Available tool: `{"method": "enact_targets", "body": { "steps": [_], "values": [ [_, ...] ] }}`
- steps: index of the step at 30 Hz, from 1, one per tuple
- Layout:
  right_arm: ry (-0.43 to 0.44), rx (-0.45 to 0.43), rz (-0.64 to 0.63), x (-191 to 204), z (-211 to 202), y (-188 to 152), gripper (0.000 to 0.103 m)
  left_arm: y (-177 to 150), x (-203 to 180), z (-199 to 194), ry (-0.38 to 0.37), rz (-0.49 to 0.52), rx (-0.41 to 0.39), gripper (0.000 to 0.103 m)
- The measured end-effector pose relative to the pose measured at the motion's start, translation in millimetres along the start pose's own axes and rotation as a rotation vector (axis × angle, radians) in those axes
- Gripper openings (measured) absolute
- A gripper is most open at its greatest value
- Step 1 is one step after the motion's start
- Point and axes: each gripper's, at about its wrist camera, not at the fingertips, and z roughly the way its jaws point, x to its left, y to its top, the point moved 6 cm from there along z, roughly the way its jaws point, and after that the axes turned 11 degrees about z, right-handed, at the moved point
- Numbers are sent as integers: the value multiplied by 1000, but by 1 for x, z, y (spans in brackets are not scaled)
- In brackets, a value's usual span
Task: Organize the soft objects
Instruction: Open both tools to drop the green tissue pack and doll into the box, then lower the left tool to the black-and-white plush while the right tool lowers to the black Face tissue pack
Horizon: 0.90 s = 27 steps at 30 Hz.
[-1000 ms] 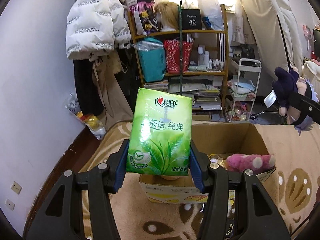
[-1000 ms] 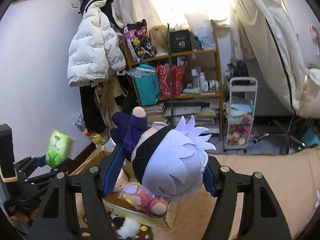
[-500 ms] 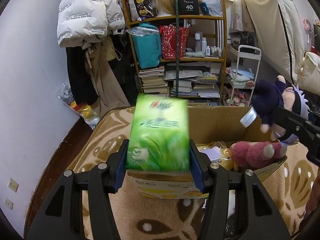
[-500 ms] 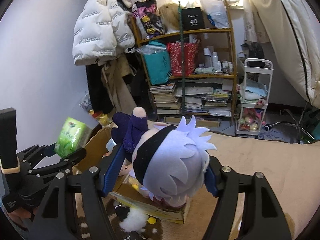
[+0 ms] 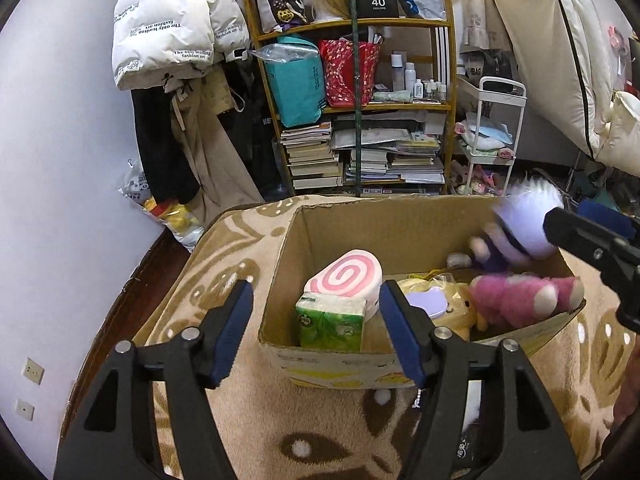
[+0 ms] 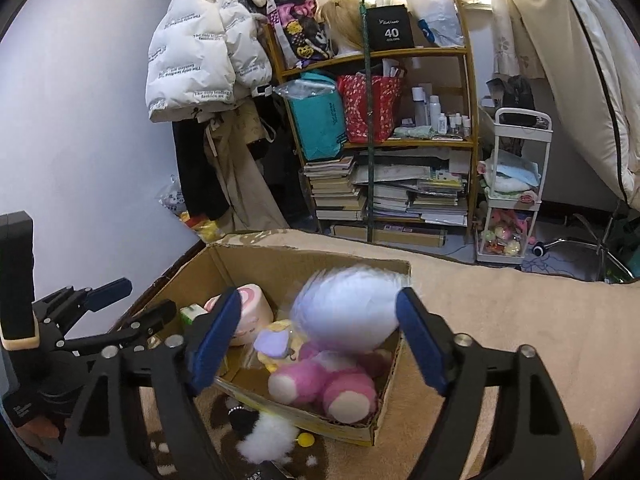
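- Both the left gripper (image 5: 316, 332) and right gripper (image 6: 316, 336) are held spread and empty above the cardboard box (image 5: 394, 216).
- The green tissue pack (image 5: 331, 322) is seen inside the box, against its near wall.
- A blurred white-haired plush (image 6: 348, 306) is seen over the box.

Cluttered bedroom, bookshelf (image 5: 360, 120), hung jacket (image 5: 168, 28)

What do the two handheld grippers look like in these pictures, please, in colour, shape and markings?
Both the left gripper and the right gripper are matte black, with angular open-frame arms, silver round bolts at the joints, and flat blue pads lining their fingers. The left one's handle shows a cream band in the right view. No cables or sleeves show.
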Motion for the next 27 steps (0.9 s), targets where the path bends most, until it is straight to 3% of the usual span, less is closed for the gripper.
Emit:
{"method": "enact_targets", "body": {
  "steps": [9, 14, 17, 27],
  "values": [
    [-32, 10, 20, -3, -12, 0, 103, -8, 1, -15, 58, 54, -5, 78],
    [-50, 17, 33, -6, -19, -2, 103, -14, -1, -21, 35, 60, 14, 84],
    [-55, 29, 34, -6, -23, -5, 103, -15, -1, -31, 59, 70, 1, 91],
    [-98, 78, 34, -11, -39, -22, 103, -31, 16, -46, 22, -4, 45, 93]
  ]
}}
